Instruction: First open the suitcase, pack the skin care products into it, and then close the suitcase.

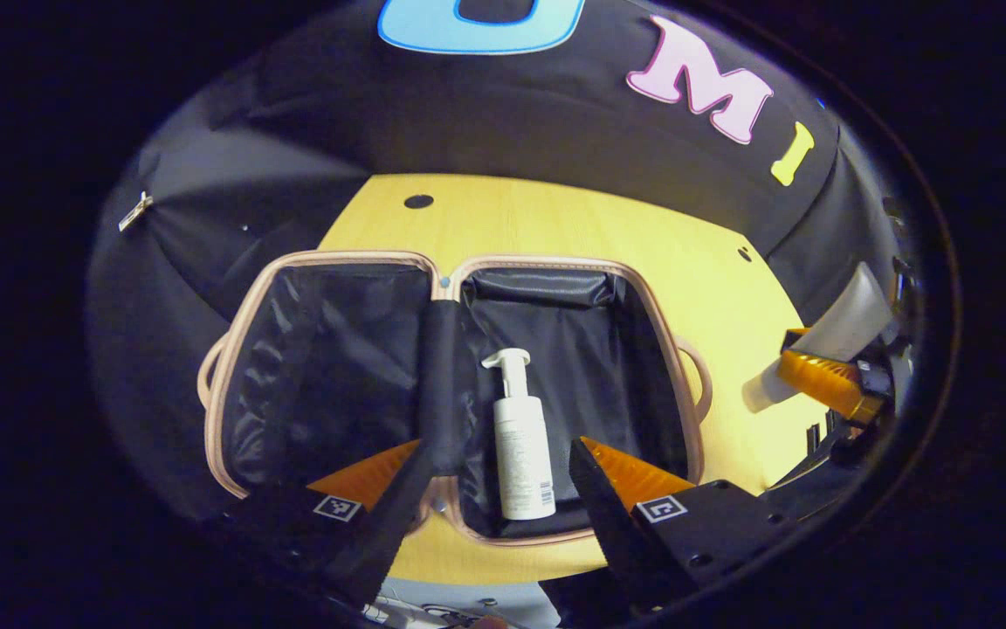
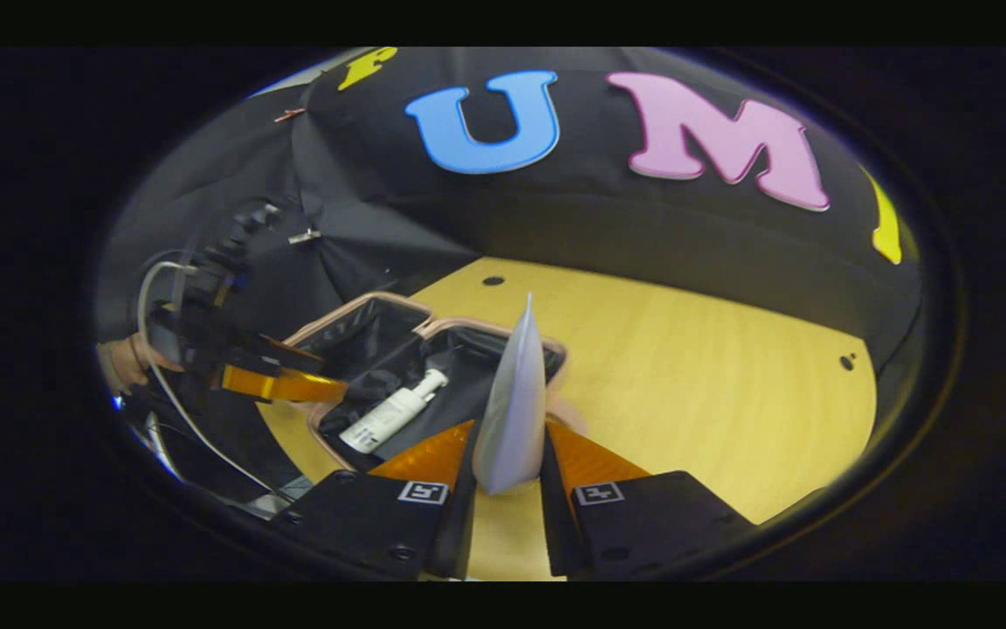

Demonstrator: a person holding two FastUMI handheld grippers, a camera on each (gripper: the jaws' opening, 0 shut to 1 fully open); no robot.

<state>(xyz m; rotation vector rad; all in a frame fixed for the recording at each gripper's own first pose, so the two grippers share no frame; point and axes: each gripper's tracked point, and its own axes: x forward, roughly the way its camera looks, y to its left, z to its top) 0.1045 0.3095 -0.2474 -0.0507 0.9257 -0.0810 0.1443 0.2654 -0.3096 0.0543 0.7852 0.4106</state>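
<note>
Suitcase (image 1: 320, 367) lies open, pump bottle (image 1: 522, 445) inside — left gripper (image 1: 490, 489) released above; right gripper (image 2: 510, 472) grasps tube (image 2: 513, 411) beside rim.

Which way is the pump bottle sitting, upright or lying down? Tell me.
Lying down. The pump bottle rests flat on the dark lining of the open suitcase, in its right half, pump head pointing toward the far rim.

- Left gripper (image 1: 494, 476): black blocky housings behind each finger, each with a small square black-and-white marker tag.
- Round screws set in the black housing.
- Right gripper (image 2: 507, 463): same black housings, same square tags, screws near the edges.
- Pale cable (image 2: 158, 349) looping down beside the far gripper.
</note>
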